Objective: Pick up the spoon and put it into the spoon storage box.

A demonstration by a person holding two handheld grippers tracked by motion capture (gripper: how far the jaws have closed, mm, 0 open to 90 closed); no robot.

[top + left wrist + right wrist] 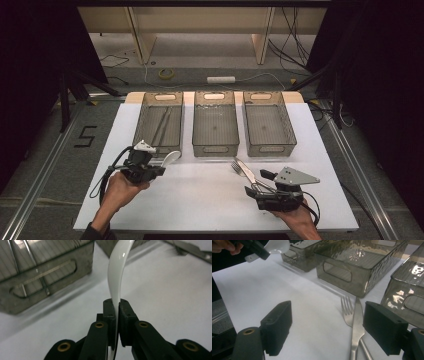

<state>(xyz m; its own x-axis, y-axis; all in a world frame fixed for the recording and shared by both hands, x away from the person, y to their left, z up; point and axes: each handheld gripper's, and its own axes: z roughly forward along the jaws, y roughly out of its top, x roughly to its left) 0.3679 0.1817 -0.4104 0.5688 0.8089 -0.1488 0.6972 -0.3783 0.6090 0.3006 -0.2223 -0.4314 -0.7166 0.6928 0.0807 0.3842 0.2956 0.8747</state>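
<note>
The work in hand looks like sorting cutlery into three smoky plastic bins lined up across the back of the white desk [210,200]. The left tongs [116,308] are clamping the handle of a white spoon [116,277], carrying it in the air just in front of the left bin [160,122] — the bowl is pointing toward that bin's near wall. Thin metal pieces, perhaps chopsticks, are already lying inside that bin, so a part of the sorting seems done. The middle bin [215,125] and the right bin [268,125] are looking empty.

The right tongs [328,328] are standing wide, holding nothing, hovering low over a fork [348,310] and a knife [357,327] that are lying side by side on the desk in front of the gap between the middle and right bins. By my reading the job is around its midpoint — the spoon is waiting to be dropped, and the fork and knife are not yet picked up.
</note>
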